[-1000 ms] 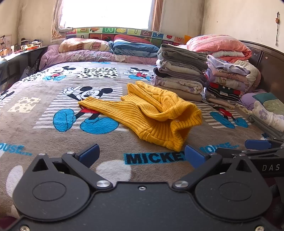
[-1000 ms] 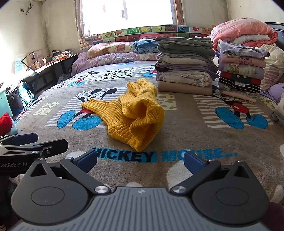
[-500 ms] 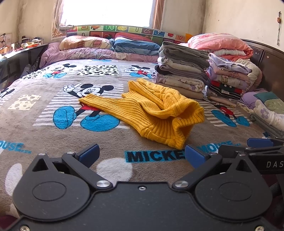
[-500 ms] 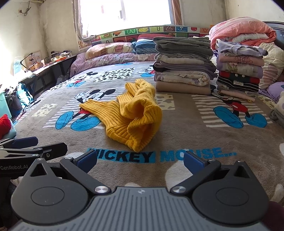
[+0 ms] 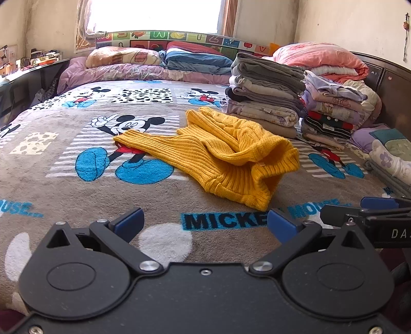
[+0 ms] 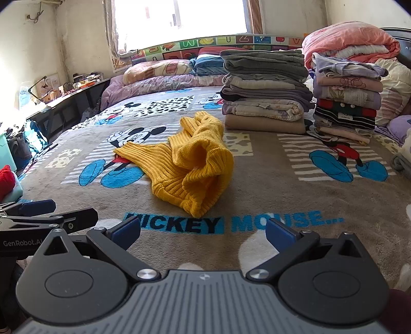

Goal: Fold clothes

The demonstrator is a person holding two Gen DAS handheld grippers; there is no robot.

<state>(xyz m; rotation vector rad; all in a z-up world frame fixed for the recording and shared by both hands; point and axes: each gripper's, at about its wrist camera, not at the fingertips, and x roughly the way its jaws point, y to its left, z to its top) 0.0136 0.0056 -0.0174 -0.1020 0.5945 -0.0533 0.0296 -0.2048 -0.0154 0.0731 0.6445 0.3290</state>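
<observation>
Lying crumpled on the bed, the yellow sweater (image 5: 218,154) sits in a loose heap on the brown cartoon-mouse blanket (image 5: 64,195), one ribbed sleeve stretched out flat over the printed mouse figure and the rest bunched up with an open ribbed hem facing the cameras. In the right wrist view the same sweater (image 6: 190,169) sits just above the large blue printed lettering (image 6: 231,223), not touching either tool

The left gripper (image 5: 205,221) hovers low over the near edge of the blanket with its blue-padded fingers spread wide and nothing between them. The right gripper (image 6: 203,230) is likewise spread wide and holds nothing, positioned just beside the left one; each tool shows at the edge of the other's view. Both stay short of the sweater, with bare blanket between the fingertips and the knit

Behind the sweater stand two stacks of folded clothes (image 6: 264,90), a grey and beige one just beyond the heap and a taller mixed-colour one (image 6: 346,102) to its right. A pink quilt (image 5: 321,56) tops the bedding by the dark headboard (image 5: 390,84). Pillows (image 5: 123,56) line the far side under the bright window (image 5: 154,12), and a cluttered dark desk (image 6: 66,95) runs along the left wall
</observation>
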